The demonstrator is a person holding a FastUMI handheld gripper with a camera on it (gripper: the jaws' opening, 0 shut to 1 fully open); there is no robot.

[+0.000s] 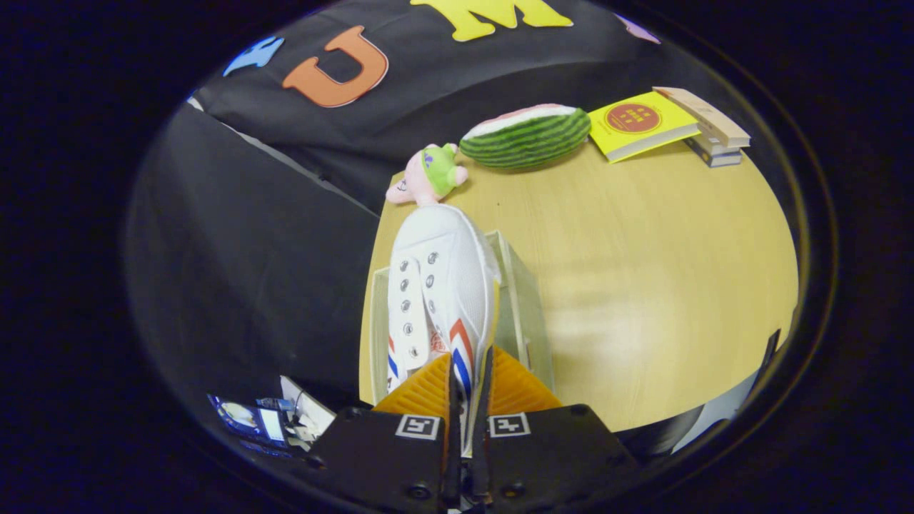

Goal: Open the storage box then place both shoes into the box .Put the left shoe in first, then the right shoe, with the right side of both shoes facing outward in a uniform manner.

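Observation:
My gripper (470, 371) is shut on a white canvas shoe (439, 285), both fingers pressing the side wall near its heel opening. The shoe has metal eyelets and red and blue stripes on its side. Its toe points away from me toward the plush toy. It hangs above a clear plastic storage box (525, 307) that stands open on the wooden table (643, 271), with the box's walls showing on either side of the shoe. What lies inside the box is hidden by the shoe.
Beyond the shoe's toe lies a pink and green plush toy (428, 175). A toy watermelon slice (526, 135) and a yellow book (639, 125) beside a small stack of books (714, 135) sit at the table's far side. Black cloth hangs left of the table.

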